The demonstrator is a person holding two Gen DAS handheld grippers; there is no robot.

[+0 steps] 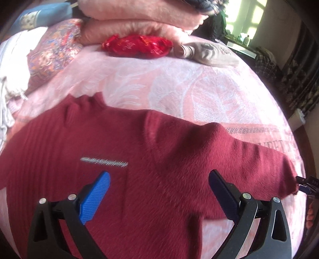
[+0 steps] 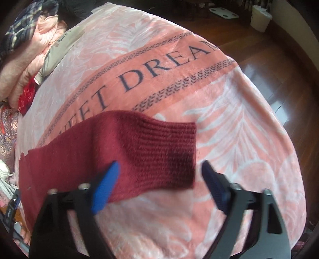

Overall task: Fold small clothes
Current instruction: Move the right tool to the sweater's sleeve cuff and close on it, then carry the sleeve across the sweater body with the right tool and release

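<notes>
A dark red knit sweater (image 1: 119, 143) lies spread flat on the pink blanket (image 1: 159, 83) of a bed, with a short silver stripe (image 1: 103, 161) on its body. My left gripper (image 1: 159, 178) hovers open over the sweater's body, nothing between its blue pads. One sleeve runs off to the right, and the right gripper (image 1: 308, 185) shows at its end. In the right wrist view, the sleeve's ribbed cuff (image 2: 165, 147) lies on the blanket (image 2: 239, 139). My right gripper (image 2: 160, 169) stands open just over the cuff, a finger on either side, pads not pressing.
Folded pink blankets (image 1: 139, 20) are stacked at the far side of the bed, with a red cloth bundle (image 1: 137, 46), a beige garment (image 1: 209, 51) and a floral cushion (image 1: 53, 51) beside them. Beyond the bed's edge are a wooden floor (image 2: 279, 69) and a white bin (image 2: 260, 18).
</notes>
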